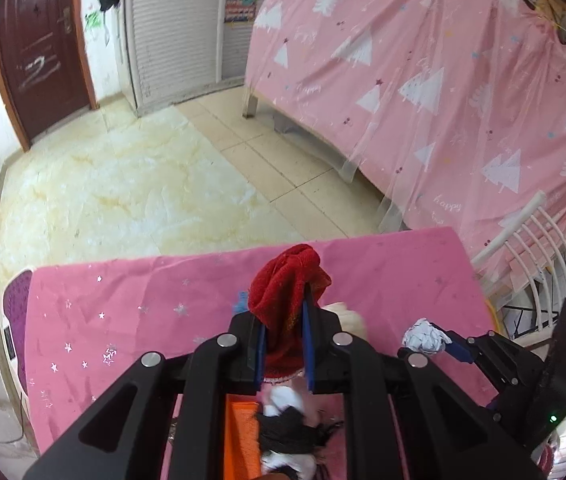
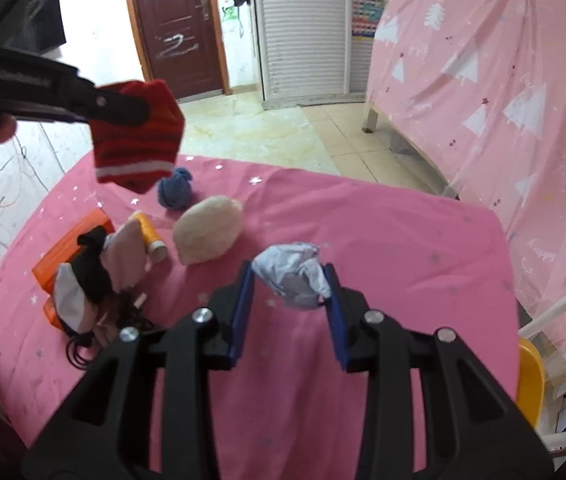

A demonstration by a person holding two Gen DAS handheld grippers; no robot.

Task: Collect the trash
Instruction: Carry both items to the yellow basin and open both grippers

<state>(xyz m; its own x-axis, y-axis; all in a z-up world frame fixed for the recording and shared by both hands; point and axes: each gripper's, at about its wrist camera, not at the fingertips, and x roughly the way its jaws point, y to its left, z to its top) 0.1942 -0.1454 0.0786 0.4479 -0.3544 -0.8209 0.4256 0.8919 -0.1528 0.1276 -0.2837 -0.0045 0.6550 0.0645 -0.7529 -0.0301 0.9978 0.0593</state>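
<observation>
A red knit sock (image 1: 289, 280) with a white stripe hangs in the air above the pink-clothed table (image 1: 123, 300), with my left gripper (image 1: 283, 312) shut on it. The right wrist view shows the same sock (image 2: 139, 140) under the left gripper (image 2: 123, 108), high at the left. A crumpled white paper ball (image 2: 291, 276) sits between the blue pads of my right gripper (image 2: 289, 274), which press it from both sides just over the tablecloth (image 2: 403, 240). From the left wrist view, the paper ball (image 1: 423, 336) and the right gripper (image 1: 443, 340) are low at the right.
On the table's left lie a blue yarn ball (image 2: 175, 189), a beige fluffy lump (image 2: 209, 232), an orange thread spool (image 2: 150, 234), an orange box (image 2: 71, 248) and a black, white and pink cloth pile (image 2: 91, 276). A yellow chair (image 2: 529, 380) stands at the right edge, with a pink-draped bed (image 2: 503, 100) behind it.
</observation>
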